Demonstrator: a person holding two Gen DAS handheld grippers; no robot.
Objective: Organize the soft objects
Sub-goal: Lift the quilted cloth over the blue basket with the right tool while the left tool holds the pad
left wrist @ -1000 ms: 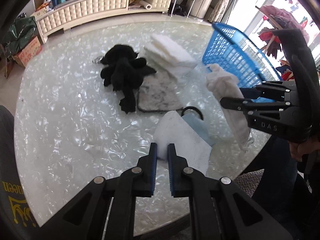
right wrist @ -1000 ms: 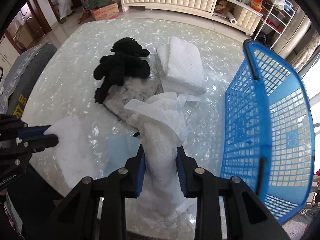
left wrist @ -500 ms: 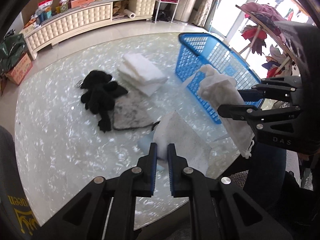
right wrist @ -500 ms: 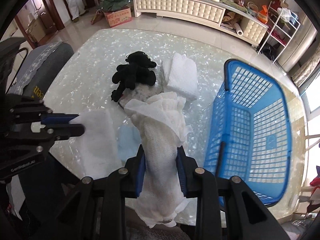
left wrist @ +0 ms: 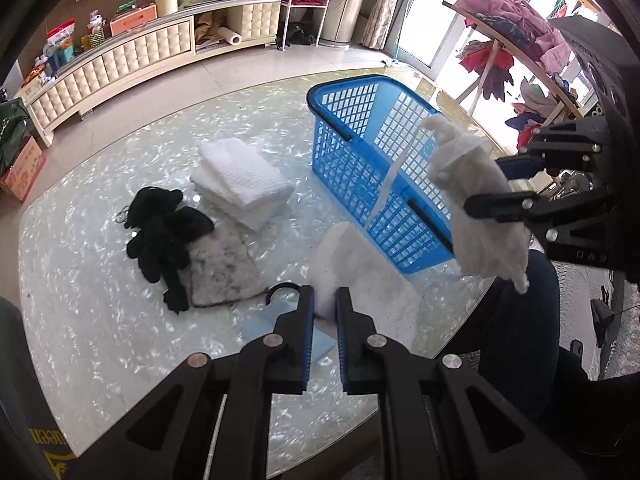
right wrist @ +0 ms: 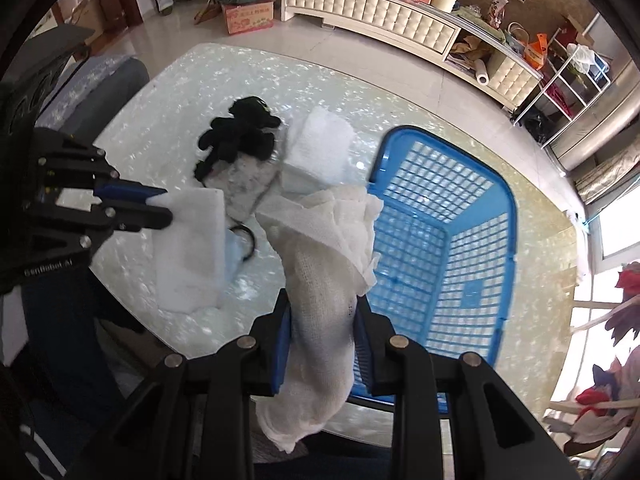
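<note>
**Both cloths held up, basket waiting at right**

The left gripper [left wrist: 325,312] pinched a flat white pad [left wrist: 352,264] by its edge, so it hung clear of the tabletop [left wrist: 88,320]. The right gripper [right wrist: 322,344] clamped a bunched gauze cloth [right wrist: 324,264] just beside the empty blue basket [right wrist: 448,240], probably its destination.

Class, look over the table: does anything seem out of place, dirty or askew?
Yes: the grey mat under the black plush is smudged with dark marks, unlike the clean folded white towels. The blue basket has nothing in it.
</note>
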